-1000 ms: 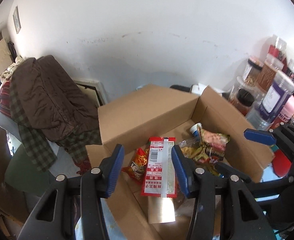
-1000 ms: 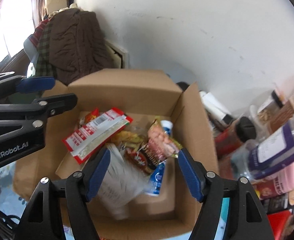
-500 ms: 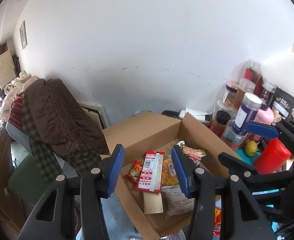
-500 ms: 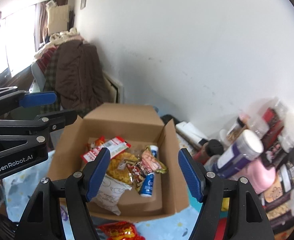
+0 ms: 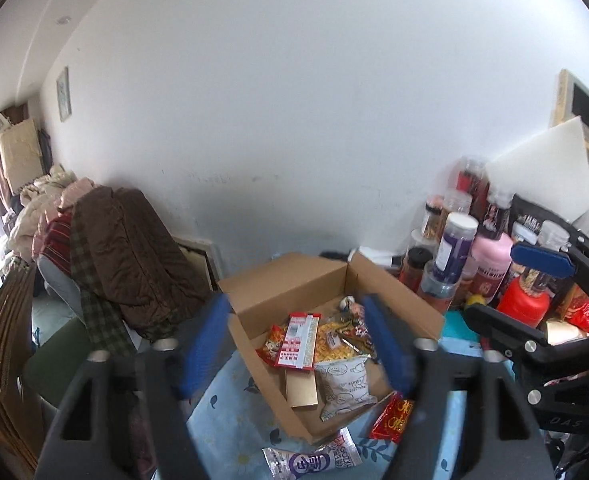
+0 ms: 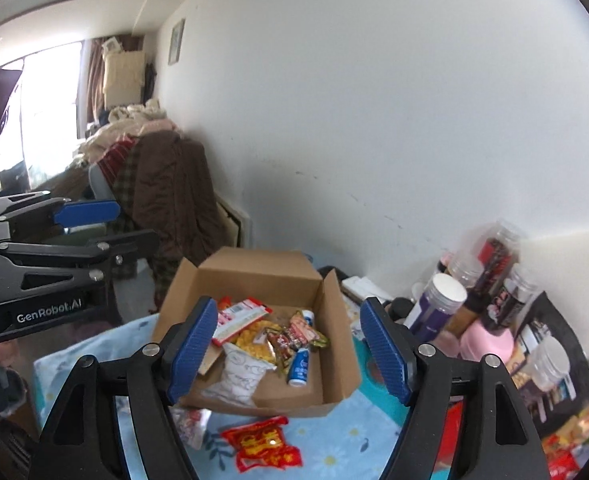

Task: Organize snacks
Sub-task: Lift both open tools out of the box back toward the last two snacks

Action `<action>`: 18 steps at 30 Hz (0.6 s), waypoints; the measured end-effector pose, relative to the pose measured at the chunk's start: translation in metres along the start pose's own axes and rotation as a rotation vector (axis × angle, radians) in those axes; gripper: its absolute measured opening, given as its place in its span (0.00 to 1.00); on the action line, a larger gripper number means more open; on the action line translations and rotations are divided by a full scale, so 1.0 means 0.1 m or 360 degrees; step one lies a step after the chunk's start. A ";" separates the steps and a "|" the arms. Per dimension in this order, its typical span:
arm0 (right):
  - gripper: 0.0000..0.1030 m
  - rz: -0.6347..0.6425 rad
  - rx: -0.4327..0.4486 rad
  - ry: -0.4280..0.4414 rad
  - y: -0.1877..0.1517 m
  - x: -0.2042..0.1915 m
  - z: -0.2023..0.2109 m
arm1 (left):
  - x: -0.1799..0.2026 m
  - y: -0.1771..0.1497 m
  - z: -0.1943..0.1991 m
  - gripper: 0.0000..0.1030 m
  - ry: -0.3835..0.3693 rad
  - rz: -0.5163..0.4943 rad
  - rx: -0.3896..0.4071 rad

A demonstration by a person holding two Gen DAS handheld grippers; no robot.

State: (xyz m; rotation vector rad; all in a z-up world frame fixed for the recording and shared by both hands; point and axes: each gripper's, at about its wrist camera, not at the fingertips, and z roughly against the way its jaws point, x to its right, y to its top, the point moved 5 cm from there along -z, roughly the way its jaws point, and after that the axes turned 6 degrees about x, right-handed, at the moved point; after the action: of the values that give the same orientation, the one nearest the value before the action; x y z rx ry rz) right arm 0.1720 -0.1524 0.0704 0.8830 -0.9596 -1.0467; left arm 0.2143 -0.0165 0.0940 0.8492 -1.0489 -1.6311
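The left gripper [image 5: 298,344] is opening wider and holds nothing; its blue pads look blurry. The right gripper [image 6: 290,344] is opening a bit too, with nothing between its fingers. Both hang above the table. The box [image 6: 334,296] sits ahead of them and lower down, full of snacks [image 6: 278,336]. A red bag [image 6: 264,442] lies on the blue cloth [image 6: 326,432] just below the right gripper, outside the box. Jars [image 5: 454,240] stand off to the right of the box.

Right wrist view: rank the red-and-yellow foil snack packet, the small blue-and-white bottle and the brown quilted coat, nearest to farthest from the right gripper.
1. Red-and-yellow foil snack packet: on the tablecloth, just below the right gripper.
2. Small blue-and-white bottle: inside the box, right of centre.
3. Brown quilted coat: far left, by the wall.
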 end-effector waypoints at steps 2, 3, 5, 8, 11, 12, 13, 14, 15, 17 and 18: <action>0.76 0.0001 0.0039 -0.0009 -0.02 -0.04 0.16 | 0.01 0.00 0.16 0.72 -0.0003 -0.0008 0.0057; 0.77 0.0000 0.0053 -0.0011 -0.02 -0.06 0.22 | 0.01 0.00 0.23 0.75 -0.0012 -0.0010 0.0068; 0.79 -0.0007 0.0080 -0.0017 -0.05 -0.09 0.35 | 0.03 -0.03 0.38 0.78 -0.0036 -0.0014 0.0088; 0.81 -0.0006 0.0099 -0.0018 -0.11 -0.15 0.49 | 0.07 -0.09 0.55 0.79 -0.0052 -0.0031 0.0112; 0.85 0.0006 0.0117 -0.0028 -0.21 -0.24 0.64 | 0.10 -0.18 0.68 0.79 -0.0097 -0.0031 0.0116; 0.85 0.0010 0.0119 -0.0040 -0.24 -0.28 0.69 | 0.11 -0.22 0.72 0.79 -0.0119 -0.0026 0.0111; 0.85 0.0015 0.0120 -0.0047 -0.28 -0.31 0.74 | 0.11 -0.27 0.76 0.79 -0.0143 -0.0017 0.0100; 0.85 0.0016 0.0118 -0.0046 -0.32 -0.34 0.77 | 0.11 -0.29 0.79 0.79 -0.0153 -0.0010 0.0095; 0.85 0.0015 0.0116 -0.0044 -0.35 -0.37 0.81 | 0.10 -0.34 0.82 0.79 -0.0168 0.0002 0.0087; 0.85 0.0005 0.0108 -0.0040 -0.43 -0.42 0.87 | 0.10 -0.41 0.87 0.79 -0.0183 0.0009 0.0079; 0.85 -0.0002 0.0103 -0.0039 -0.48 -0.45 0.90 | 0.10 -0.45 0.88 0.79 -0.0187 0.0010 0.0075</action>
State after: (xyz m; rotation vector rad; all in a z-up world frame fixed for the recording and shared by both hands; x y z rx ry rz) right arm 0.0648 -0.1332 0.0464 0.9258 -1.0185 -1.0345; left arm 0.1165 0.0010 0.0859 0.7874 -1.1747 -1.6731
